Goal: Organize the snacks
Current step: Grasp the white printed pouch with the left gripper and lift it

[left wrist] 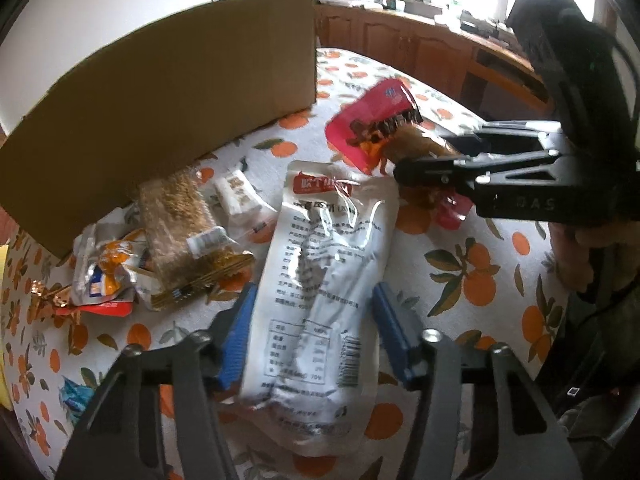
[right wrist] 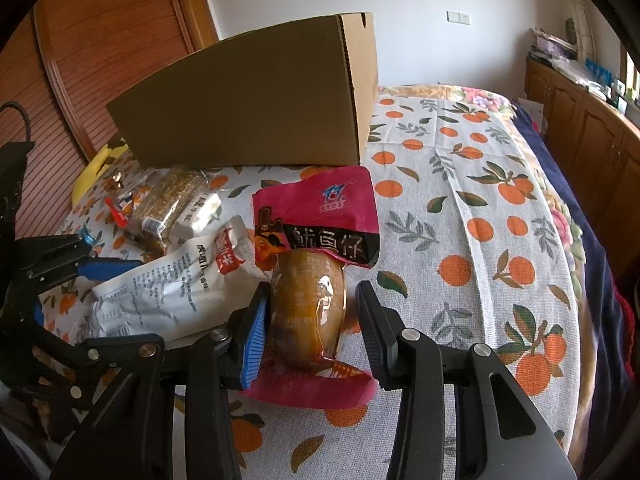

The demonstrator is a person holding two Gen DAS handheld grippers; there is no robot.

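Note:
A white snack pouch [left wrist: 320, 280] lies on the orange-print tablecloth [left wrist: 460, 280] between the open fingers of my left gripper [left wrist: 314, 308]; it also shows in the right wrist view [right wrist: 168, 288]. A pink squid snack pack [right wrist: 316, 264] lies between the open fingers of my right gripper [right wrist: 312, 312]; the left pad is close to it, the right finger stands apart. In the left wrist view the pink pack [left wrist: 372, 128] sits under my right gripper [left wrist: 404, 170]. A cardboard box [right wrist: 256, 100] stands behind the snacks.
Several small snacks lie in a heap by the box: a brown bar pack [left wrist: 180, 220], a white nougat piece [left wrist: 238, 196] and an orange-white wrapper [left wrist: 108, 268]. Wooden cabinets [left wrist: 420, 44] stand beyond the bed. A yellow object [right wrist: 94, 172] lies at the far left.

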